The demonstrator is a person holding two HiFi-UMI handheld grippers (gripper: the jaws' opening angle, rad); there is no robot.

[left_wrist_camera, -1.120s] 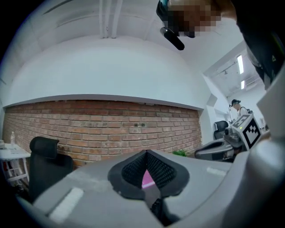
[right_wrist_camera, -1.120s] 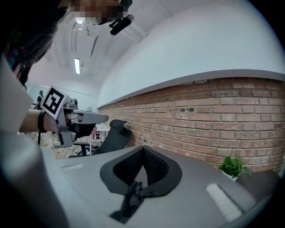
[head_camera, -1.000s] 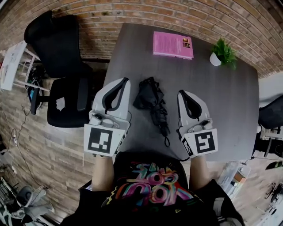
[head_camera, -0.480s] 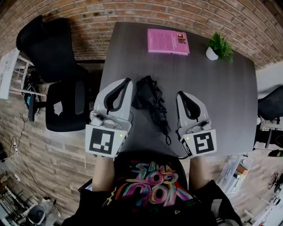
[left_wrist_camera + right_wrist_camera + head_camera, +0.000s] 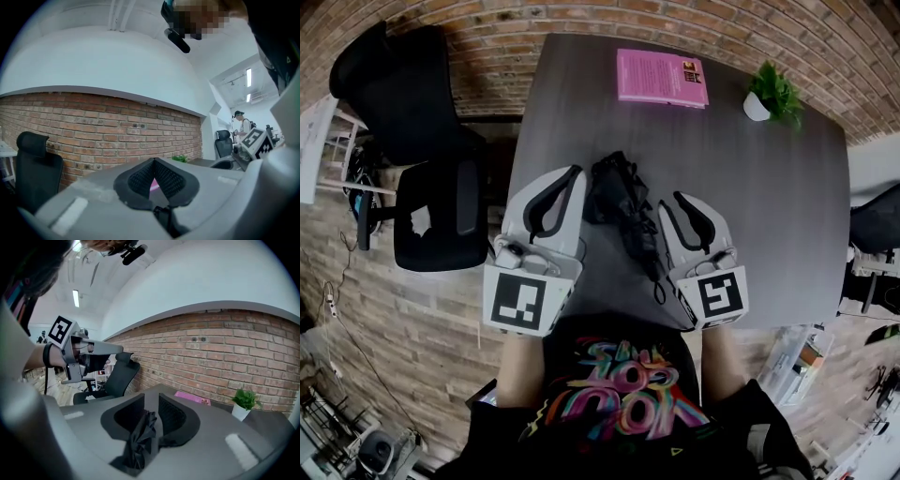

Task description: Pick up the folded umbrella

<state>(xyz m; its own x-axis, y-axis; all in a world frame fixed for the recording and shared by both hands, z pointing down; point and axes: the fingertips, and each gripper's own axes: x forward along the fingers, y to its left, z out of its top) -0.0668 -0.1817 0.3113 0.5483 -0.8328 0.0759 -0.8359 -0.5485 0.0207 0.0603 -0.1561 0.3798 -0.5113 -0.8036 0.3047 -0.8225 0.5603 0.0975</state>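
From the head view, the folded umbrella [image 5: 623, 202] was black, crumpled and limp, with a strap trailing toward me. It lay on the grey worktop [image 5: 769, 206], on my side of the pink book [image 5: 662, 78]. In the left gripper view, my left gripper [image 5: 153, 161] had its jaws met at the tips. In the right gripper view, my right gripper [image 5: 151, 401] had its jaws narrowly apart, having just been opening, and the umbrella's black fabric bunched loose between them.

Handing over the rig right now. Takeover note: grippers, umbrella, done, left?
Left gripper: shut, empty, beside the folded umbrella.
Right gripper: jaws have just been opening and are slightly apart. Umbrella fabric shows in the gap but isn't clamped.
Umbrella: lying on the grey table, between the two grippers.
Done: right gripper is at the umbrella.
Left: close on it and lift.
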